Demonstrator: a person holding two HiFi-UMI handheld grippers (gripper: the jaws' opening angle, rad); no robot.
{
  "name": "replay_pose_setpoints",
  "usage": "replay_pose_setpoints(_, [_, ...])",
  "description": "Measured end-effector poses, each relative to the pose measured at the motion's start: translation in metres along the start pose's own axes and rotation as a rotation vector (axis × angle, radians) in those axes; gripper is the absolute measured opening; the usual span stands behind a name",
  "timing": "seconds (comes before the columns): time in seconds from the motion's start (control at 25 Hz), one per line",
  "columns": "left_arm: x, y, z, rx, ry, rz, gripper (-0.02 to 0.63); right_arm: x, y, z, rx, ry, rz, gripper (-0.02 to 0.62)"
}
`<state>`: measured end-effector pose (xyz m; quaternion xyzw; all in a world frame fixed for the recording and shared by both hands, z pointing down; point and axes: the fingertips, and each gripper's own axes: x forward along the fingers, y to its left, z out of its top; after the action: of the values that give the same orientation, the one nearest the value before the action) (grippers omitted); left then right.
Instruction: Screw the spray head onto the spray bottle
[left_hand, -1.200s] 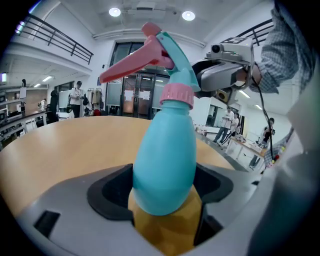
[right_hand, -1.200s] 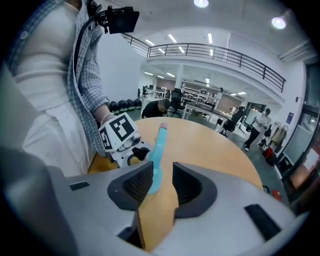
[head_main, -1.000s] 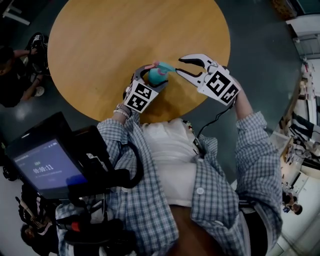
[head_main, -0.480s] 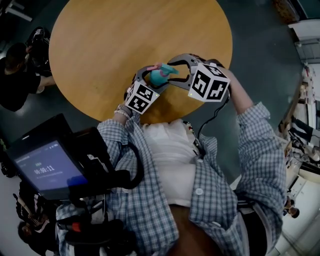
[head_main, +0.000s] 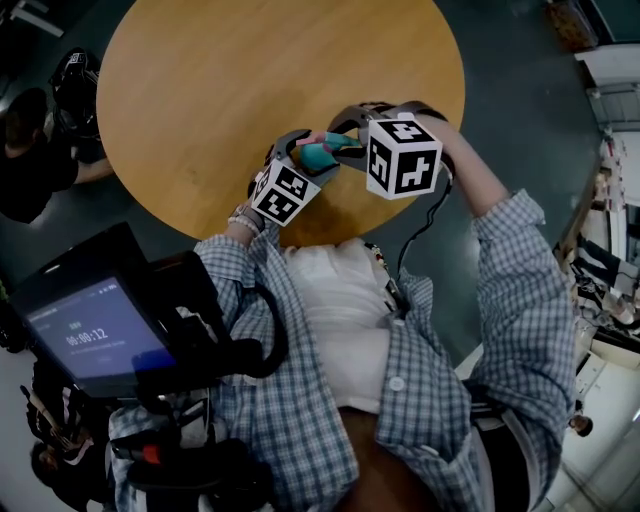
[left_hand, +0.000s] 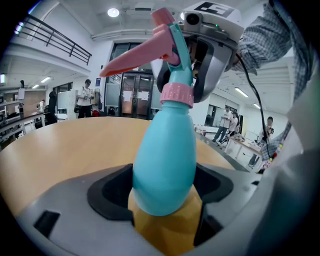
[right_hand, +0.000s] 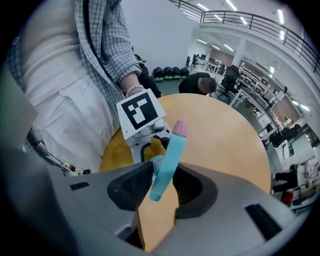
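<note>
Both tools now meet over the round table (head_main: 250, 70). The left gripper (head_main: 298, 150) clamps the turquoise spray bottle (left_hand: 165, 160). The right gripper (head_main: 348, 140), swung in from the right, has just been closing its jaws onto the spray head (left_hand: 167, 45), seemingly ready to twist.

"00:00:12" on the phone screen (head_main: 95, 338)
</note>
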<state>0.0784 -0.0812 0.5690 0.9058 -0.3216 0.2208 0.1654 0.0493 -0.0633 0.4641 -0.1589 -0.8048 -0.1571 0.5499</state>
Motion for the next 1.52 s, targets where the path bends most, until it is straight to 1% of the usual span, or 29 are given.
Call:
replay_pose_setpoints(0.08, [0.001,-0.001,0.001,0.004,0.000,-0.003,0.380,0.000,0.001,0.001,-0.016,0.034,-0.007,0.118])
replay_pose_setpoints(0.12, [0.002,-0.002,0.002,0.003,-0.002,-0.005,0.380,0.000,0.001,0.000,-0.007,0.051,-0.015,0.118])
replay_pose_setpoints(0.16, [0.002,-0.002,0.003,0.001,-0.003,-0.008,0.380,0.000,0.000,0.000,0.017,0.067,-0.025,0.118])
replay_pose_setpoints(0.24, [0.004,-0.002,0.005,-0.001,-0.005,-0.009,0.380,-0.001,-0.002,-0.001,0.114,0.084,-0.047,0.118])
replay_pose_setpoints(0.28, [0.004,-0.003,0.006,-0.002,-0.006,-0.008,0.380,-0.001,-0.003,-0.002,0.184,0.078,-0.059,0.118])
replay_pose_setpoints(0.36, [0.004,-0.004,0.005,-0.004,-0.005,-0.007,0.380,-0.002,-0.006,-0.002,0.357,0.039,-0.091,0.118])
replay_pose_setpoints(0.44, [0.004,-0.005,0.005,-0.004,-0.005,-0.007,0.380,-0.003,-0.006,-0.004,0.548,-0.010,-0.154,0.118])
replay_pose_setpoints(0.52, [0.005,-0.006,0.006,0.000,-0.005,-0.008,0.380,-0.006,-0.007,-0.008,0.689,-0.045,-0.263,0.118])
replay_pose_setpoints(0.6, [0.006,-0.007,0.007,0.008,-0.004,-0.008,0.380,-0.008,-0.007,-0.011,0.785,-0.062,-0.400,0.118])
replay_pose_setpoints(0.68, [0.006,-0.007,0.007,0.019,-0.004,-0.008,0.380,-0.010,-0.007,-0.014,0.885,-0.053,-0.520,0.118])
replay_pose_setpoints(0.76, [0.005,-0.007,0.008,0.020,-0.006,-0.007,0.380,-0.011,-0.009,-0.014,1.004,-0.038,-0.604,0.118])
replay_pose_setpoints(0.8, [0.005,-0.006,0.008,0.014,-0.008,-0.005,0.380,-0.011,-0.010,-0.014,1.075,-0.045,-0.633,0.118])
replay_pose_setpoints(0.88, [0.005,-0.006,0.008,0.003,-0.011,0.001,0.380,-0.010,-0.012,-0.016,1.237,-0.091,-0.673,0.120])
replay_pose_setpoints(0.96, [0.005,-0.005,0.009,0.003,-0.014,0.008,0.380,-0.011,-0.013,-0.020,1.358,-0.141,-0.706,0.118])
replay_pose_setpoints(1.0, [0.006,-0.005,0.009,0.005,-0.014,0.010,0.380,-0.012,-0.013,-0.022,1.388,-0.164,-0.714,0.120])
replay_pose_setpoints(1.08, [0.007,-0.005,0.009,0.007,-0.013,0.011,0.380,-0.014,-0.013,-0.024,1.393,-0.210,-0.710,0.120])
replay_pose_setpoints(1.24, [0.008,-0.005,0.008,0.009,-0.011,0.006,0.380,-0.012,-0.012,-0.023,1.301,-0.257,-0.666,0.120])
replay_pose_setpoints(1.32, [0.007,-0.004,0.008,0.010,-0.011,0.006,0.380,-0.012,-0.012,-0.020,1.278,-0.291,-0.633,0.120])
replay_pose_setpoints(1.36, [0.007,-0.004,0.008,0.010,-0.011,0.006,0.380,-0.013,-0.012,-0.017,1.281,-0.325,-0.614,0.134])
replay_pose_setpoints(1.4, [0.008,-0.004,0.008,0.011,-0.011,0.005,0.380,-0.015,-0.013,-0.014,1.289,-0.370,-0.596,0.166])
replay_pose_setpoints(1.48, [0.008,-0.004,0.008,0.013,-0.012,0.004,0.380,-0.022,-0.015,-0.007,1.308,-0.474,-0.560,0.207])
replay_pose_setpoints(1.52, [0.008,-0.004,0.009,0.013,-0.012,0.004,0.380,-0.026,-0.014,-0.005,1.309,-0.515,-0.542,0.218])
